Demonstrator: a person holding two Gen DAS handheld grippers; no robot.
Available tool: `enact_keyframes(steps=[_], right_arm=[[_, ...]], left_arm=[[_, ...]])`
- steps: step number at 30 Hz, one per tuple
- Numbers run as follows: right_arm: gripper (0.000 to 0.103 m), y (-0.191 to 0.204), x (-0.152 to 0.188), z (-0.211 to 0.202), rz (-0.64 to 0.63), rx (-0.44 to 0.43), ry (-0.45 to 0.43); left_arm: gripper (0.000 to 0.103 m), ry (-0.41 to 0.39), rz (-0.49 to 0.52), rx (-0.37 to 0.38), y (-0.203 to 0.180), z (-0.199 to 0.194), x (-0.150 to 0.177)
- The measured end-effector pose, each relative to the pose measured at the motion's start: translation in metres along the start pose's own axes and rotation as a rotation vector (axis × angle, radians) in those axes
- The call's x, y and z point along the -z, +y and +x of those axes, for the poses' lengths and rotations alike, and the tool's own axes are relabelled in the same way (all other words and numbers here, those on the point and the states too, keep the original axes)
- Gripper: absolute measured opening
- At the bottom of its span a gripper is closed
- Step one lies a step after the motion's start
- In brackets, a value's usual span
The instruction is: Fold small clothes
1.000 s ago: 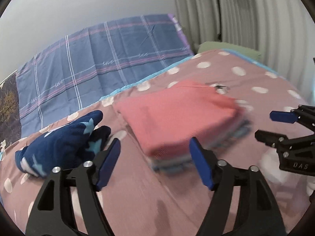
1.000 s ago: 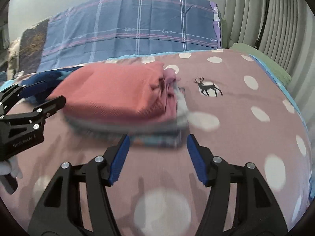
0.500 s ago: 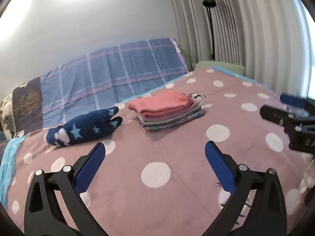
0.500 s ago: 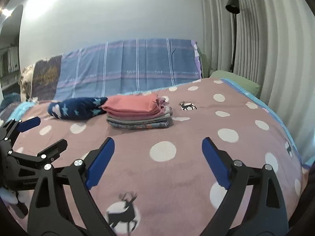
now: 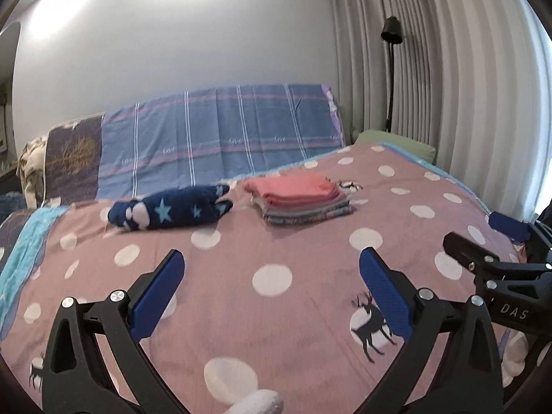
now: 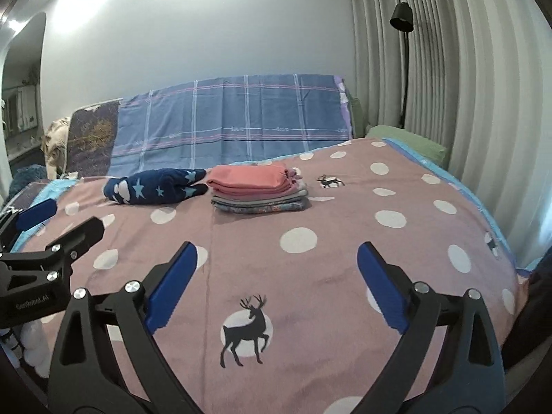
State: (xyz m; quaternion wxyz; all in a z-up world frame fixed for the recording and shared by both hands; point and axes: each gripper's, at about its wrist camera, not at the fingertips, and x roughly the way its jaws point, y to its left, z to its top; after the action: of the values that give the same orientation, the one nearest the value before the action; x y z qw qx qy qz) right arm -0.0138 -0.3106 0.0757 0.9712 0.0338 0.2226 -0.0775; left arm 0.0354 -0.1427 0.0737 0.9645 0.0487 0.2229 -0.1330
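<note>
On the far side of the bed (image 5: 310, 296), near the blue plaid cover (image 5: 220, 127) that stands against the wall, we see a stack of folded clothes (image 5: 300, 200) with a pink piece on top and grey and patterned pieces under it. Just to its left lies a dark blue roll of cloth with pale stars (image 5: 169, 208), close to the stack, though we cannot tell if the two touch. A pinkish blanket with white dots and deer prints covers the bed, and a small deer print sits just right of the stack.

Our left gripper (image 5: 270, 286) hangs over the near part of the bed with its blue pads spread wide and nothing between them but bare blanket. Our right gripper (image 6: 276, 283) is beside it, its jaws opening, and no cloth lies between them either. Each gripper shows at the edge of the other's view: the right one at the right edge of the left wrist view, the left one at the left edge of the right wrist view. Both are well apart from the stack.

At the far right corner a green pillow (image 6: 407, 141) lies by the curtain (image 6: 465, 86), and a black floor lamp (image 6: 402, 17) stands in front of the folds. A white gloved fingertip (image 5: 258, 402) shows at the bottom of the left wrist view.
</note>
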Motion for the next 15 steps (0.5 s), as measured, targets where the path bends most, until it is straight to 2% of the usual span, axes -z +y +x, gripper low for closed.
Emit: enact_keyframes(steps=[10,15], right_arm=[[0.097,-0.001,0.010,-0.006,0.030,0.007,0.020],[0.098,-0.001,0.010,-0.004,0.036,0.003,0.025]], left_arm=[[0.102,-0.006,-0.036,0.055,0.005,-0.010,0.013],[0.102,-0.004,-0.052,0.054,0.006,-0.011,0.017]])
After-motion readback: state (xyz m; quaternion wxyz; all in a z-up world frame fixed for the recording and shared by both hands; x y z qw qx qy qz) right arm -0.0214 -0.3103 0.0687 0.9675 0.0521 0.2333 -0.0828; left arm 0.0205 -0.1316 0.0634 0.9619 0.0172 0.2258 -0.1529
